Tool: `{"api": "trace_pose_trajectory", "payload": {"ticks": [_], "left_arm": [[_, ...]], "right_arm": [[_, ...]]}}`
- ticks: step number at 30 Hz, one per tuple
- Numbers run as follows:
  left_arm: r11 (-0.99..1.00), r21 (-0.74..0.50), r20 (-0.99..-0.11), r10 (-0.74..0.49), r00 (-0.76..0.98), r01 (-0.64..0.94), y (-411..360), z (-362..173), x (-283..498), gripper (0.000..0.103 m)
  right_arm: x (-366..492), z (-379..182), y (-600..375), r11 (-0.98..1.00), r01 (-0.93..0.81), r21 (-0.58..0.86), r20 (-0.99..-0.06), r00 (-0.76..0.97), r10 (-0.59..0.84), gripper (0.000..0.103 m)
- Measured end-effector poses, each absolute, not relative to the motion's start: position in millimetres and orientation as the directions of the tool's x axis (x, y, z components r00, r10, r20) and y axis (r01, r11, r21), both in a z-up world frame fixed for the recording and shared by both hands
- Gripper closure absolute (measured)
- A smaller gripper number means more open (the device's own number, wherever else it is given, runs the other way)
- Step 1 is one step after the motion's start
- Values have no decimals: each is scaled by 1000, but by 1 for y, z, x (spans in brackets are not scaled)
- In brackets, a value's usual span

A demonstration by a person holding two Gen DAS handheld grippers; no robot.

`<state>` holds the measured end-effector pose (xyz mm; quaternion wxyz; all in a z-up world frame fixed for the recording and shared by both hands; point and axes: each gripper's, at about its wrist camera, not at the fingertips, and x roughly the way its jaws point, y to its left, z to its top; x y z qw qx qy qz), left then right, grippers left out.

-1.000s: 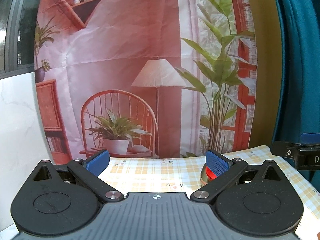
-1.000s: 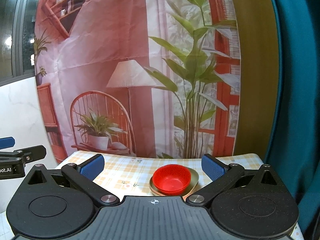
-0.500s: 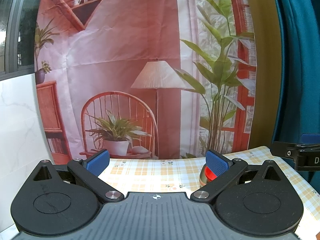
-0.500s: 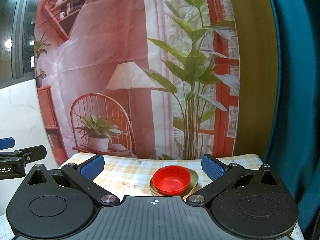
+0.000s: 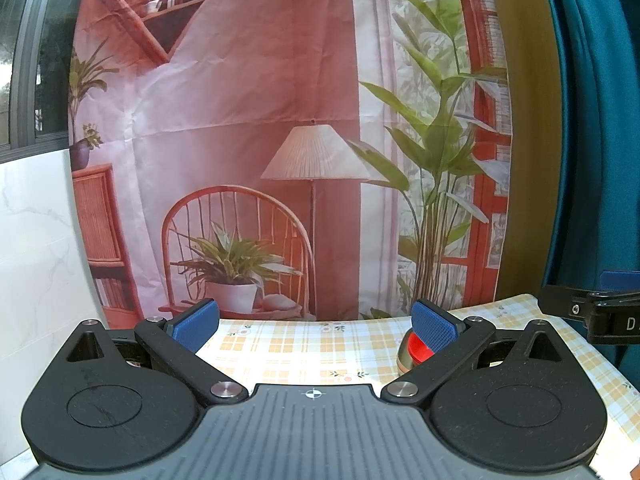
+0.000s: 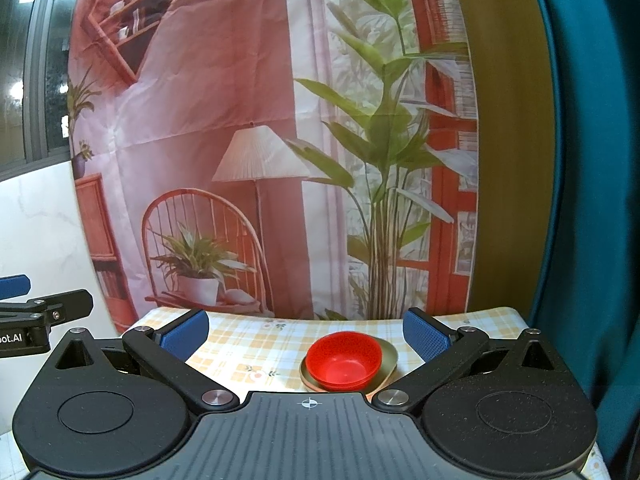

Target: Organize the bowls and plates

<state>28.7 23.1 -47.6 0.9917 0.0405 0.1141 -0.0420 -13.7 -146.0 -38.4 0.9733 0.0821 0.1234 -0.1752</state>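
Observation:
A red bowl [image 6: 342, 361] sits tilted inside an olive-green dish [image 6: 387, 360] on the checked tablecloth [image 6: 256, 346]. My right gripper [image 6: 306, 334] is open and empty, held above the table with the bowl just ahead between its fingers. My left gripper [image 5: 316, 324] is open and empty over the cloth; in its view the red bowl [image 5: 418, 349] and the dish [image 5: 403, 360] show partly behind the right finger. Each gripper shows at the edge of the other's view.
A printed backdrop [image 6: 280, 140] of a chair, lamp and plants hangs right behind the table. A teal curtain [image 6: 592, 160] hangs at the right. A white marble wall [image 5: 36, 240] stands at the left.
The right gripper has drifted slightly, so the bowl sits a little lower and nearer in its view. The left gripper has barely moved. Both stay open.

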Motion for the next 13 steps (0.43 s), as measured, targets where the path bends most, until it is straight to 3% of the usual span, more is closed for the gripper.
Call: {"api": "trace_pose_trajectory", "payload": {"ticks": [13], "left_arm": [[993, 72, -236, -75, 969, 94, 23, -46, 29, 0]], "right_arm": [[-14, -37, -145, 925, 361, 117, -270, 908, -321, 0]]}}
